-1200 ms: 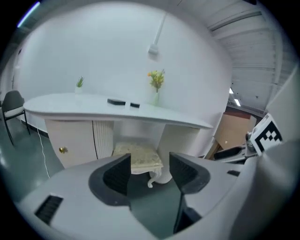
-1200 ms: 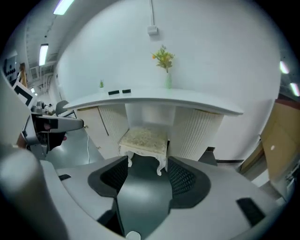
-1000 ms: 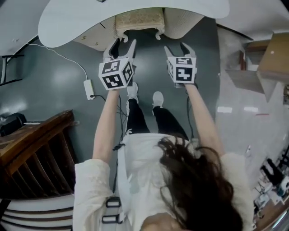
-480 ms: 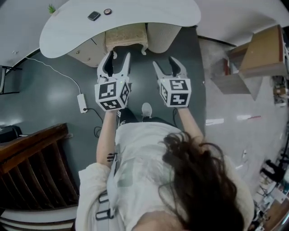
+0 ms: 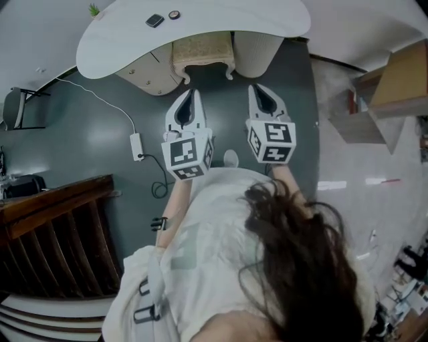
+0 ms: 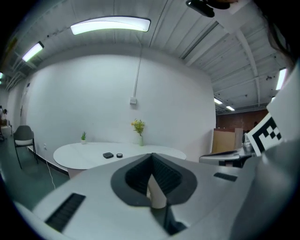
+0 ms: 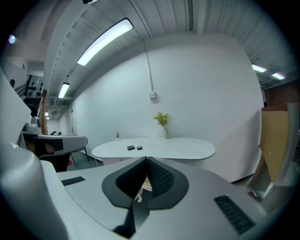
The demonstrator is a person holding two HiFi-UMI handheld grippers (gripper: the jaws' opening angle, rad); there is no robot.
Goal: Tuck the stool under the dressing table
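Observation:
The beige cushioned stool (image 5: 202, 50) stands part-way under the white curved dressing table (image 5: 267, 20), its front edge and two white legs showing. Both grippers hang in the air in front of it, apart from it. My left gripper (image 5: 190, 95) is shut with nothing in it, its dark pads meeting at the tip (image 6: 151, 158). My right gripper (image 5: 258, 90) is likewise shut and empty (image 7: 146, 161). Both gripper views look level over the table top (image 6: 89, 154) (image 7: 178, 147). Only a pale sliver of the stool shows through each jaw window.
Two small dark objects (image 5: 154, 21) and a small plant (image 5: 93, 9) sit on the table; a vase of yellow flowers (image 6: 138, 129) stands at its back. A power strip with cable (image 5: 136, 145) lies on the floor at left, near a wooden railing (image 5: 53, 227). Cardboard boxes (image 5: 401, 73) stand at right.
Both grippers have risen and drawn back from the stool, and their jaws went from wide open to shut. The person has straightened up; the stool stays under the table.

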